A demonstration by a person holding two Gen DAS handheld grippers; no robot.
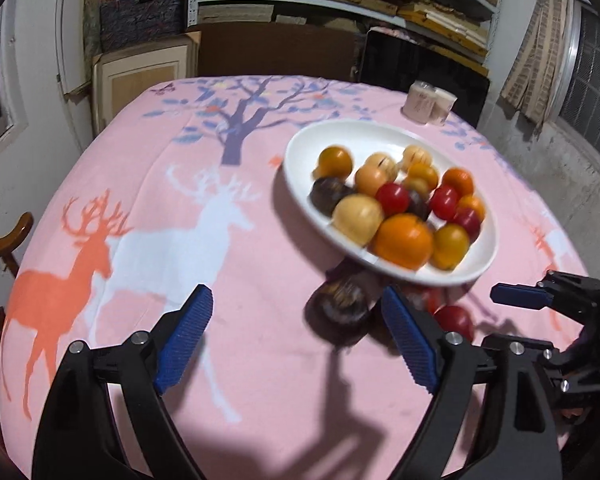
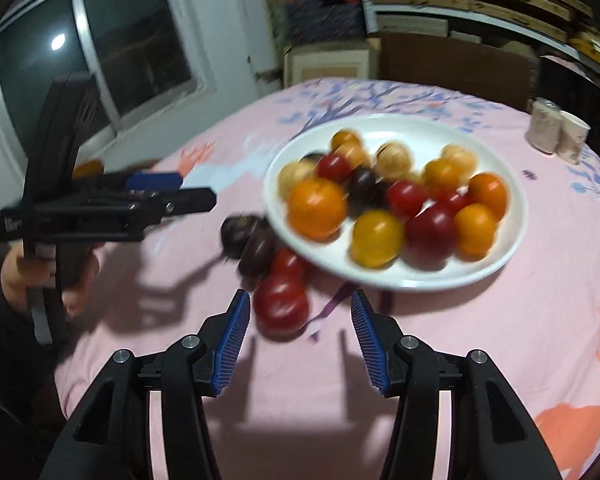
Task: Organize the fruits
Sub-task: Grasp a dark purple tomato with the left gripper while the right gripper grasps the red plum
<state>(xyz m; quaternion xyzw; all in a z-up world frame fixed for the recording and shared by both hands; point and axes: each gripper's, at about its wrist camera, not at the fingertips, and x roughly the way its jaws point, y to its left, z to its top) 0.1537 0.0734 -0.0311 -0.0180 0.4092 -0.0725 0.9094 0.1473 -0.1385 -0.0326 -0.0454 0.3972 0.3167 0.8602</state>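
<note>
The fruits (image 2: 380, 196) on the white plate (image 1: 300, 152) look smeared and fuzzy. The plate hides part of a dark fruit (image 2: 256, 252) and a red fruit (image 2: 288, 264).

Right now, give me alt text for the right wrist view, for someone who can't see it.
The open right gripper hovers over a pink tablecloth, near a red fruit lying off the white plate. The plate holds mixed fruits, with more red and dark purple ones beside it. The left gripper enters from the left.

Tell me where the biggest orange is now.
The orange lies on the white plate, at its near left edge in the right wrist view, beside a dark plum.
</note>
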